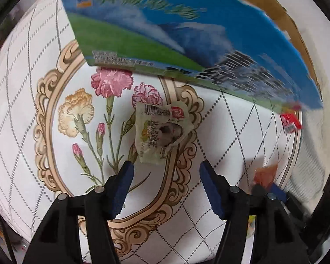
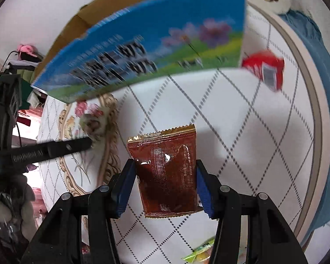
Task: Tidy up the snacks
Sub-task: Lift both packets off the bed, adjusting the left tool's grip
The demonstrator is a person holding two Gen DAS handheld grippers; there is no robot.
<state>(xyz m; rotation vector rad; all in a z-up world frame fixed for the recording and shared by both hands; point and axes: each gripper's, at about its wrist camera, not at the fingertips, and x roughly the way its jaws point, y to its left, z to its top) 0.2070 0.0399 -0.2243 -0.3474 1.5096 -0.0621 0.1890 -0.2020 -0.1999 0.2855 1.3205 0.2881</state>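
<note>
A pale green snack packet [image 1: 160, 132] lies on the flowered tablecloth [image 1: 55, 44], just ahead of my left gripper [image 1: 166, 171], which is open and empty. In the right wrist view my right gripper [image 2: 165, 169] has its jaws on either side of a brown snack packet [image 2: 167, 171]; the pads touch its edges. A blue and green cardboard box [image 1: 165, 28] with its top open stands behind both packets; it also shows in the right wrist view [image 2: 143, 44]. A red packet [image 2: 264, 70] lies to the right of the box.
The left gripper shows as a black arm [image 2: 44, 151] at the left in the right wrist view. A green-yellow packet [image 2: 200, 253] lies near the table's front edge. Blue cloth [image 2: 319, 66] hangs past the round table's right edge. Clutter stands off the table at the left.
</note>
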